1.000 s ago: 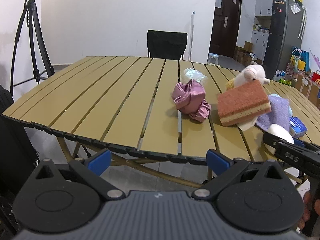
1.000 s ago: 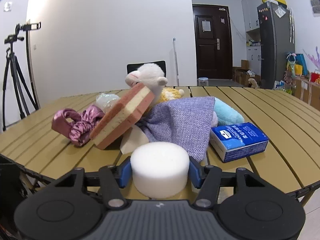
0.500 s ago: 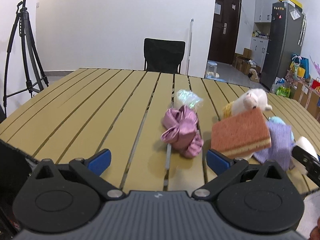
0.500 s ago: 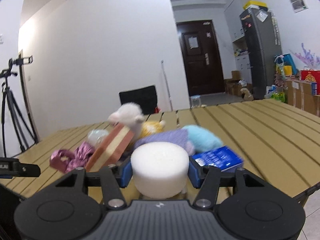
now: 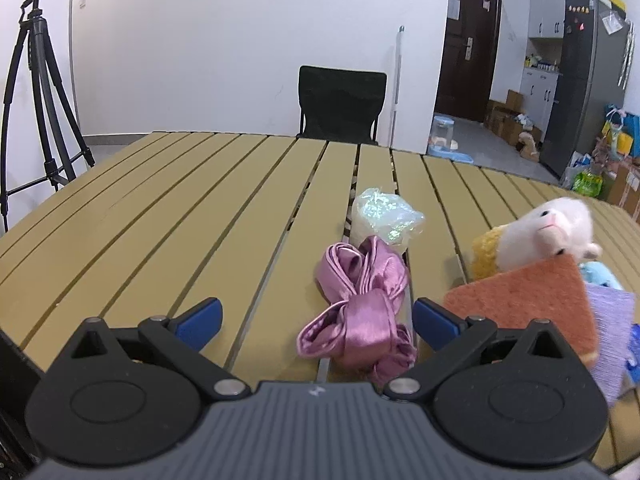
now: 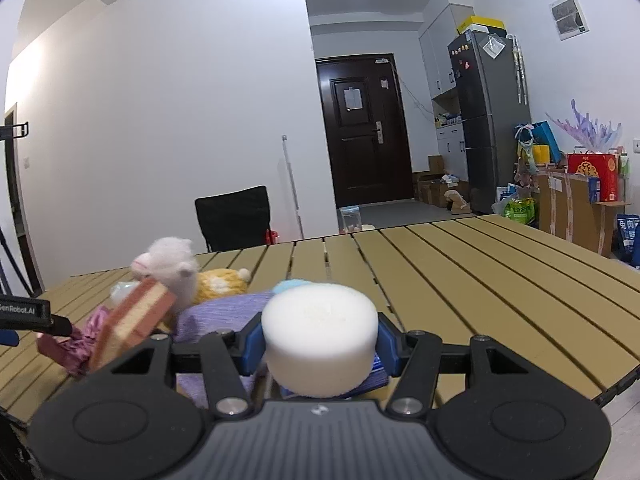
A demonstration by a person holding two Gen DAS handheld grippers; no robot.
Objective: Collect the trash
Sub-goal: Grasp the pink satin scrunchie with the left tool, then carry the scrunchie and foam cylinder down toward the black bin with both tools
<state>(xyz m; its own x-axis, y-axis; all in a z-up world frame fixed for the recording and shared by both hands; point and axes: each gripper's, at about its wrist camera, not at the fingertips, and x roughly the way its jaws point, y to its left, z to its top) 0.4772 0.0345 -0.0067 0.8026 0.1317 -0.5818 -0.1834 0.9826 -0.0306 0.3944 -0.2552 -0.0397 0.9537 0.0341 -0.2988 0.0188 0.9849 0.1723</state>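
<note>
My left gripper (image 5: 316,322) is open over the slatted table (image 5: 180,216), its blue fingertips on either side of a crumpled pink satin ribbon (image 5: 358,308). A clear crinkled plastic wrapper (image 5: 384,216) lies just beyond the ribbon. An orange sponge (image 5: 528,304) leans at the right. My right gripper (image 6: 320,336) is shut on a white foam cylinder (image 6: 320,334), held above the pile. The right wrist view also shows the sponge (image 6: 132,320), the ribbon (image 6: 72,344) and the left gripper's finger (image 6: 36,316) at far left.
A white and yellow plush toy (image 5: 540,236), a purple cloth (image 5: 612,328) and a light blue item (image 5: 600,274) lie at the right. A black chair (image 5: 342,104) stands behind the table, a tripod (image 5: 36,92) at the left, a fridge (image 6: 492,120) at the right.
My left gripper moved forward over the table edge and now has the pink ribbon between its open fingers. My right gripper rose and tilted up with the foam cylinder.
</note>
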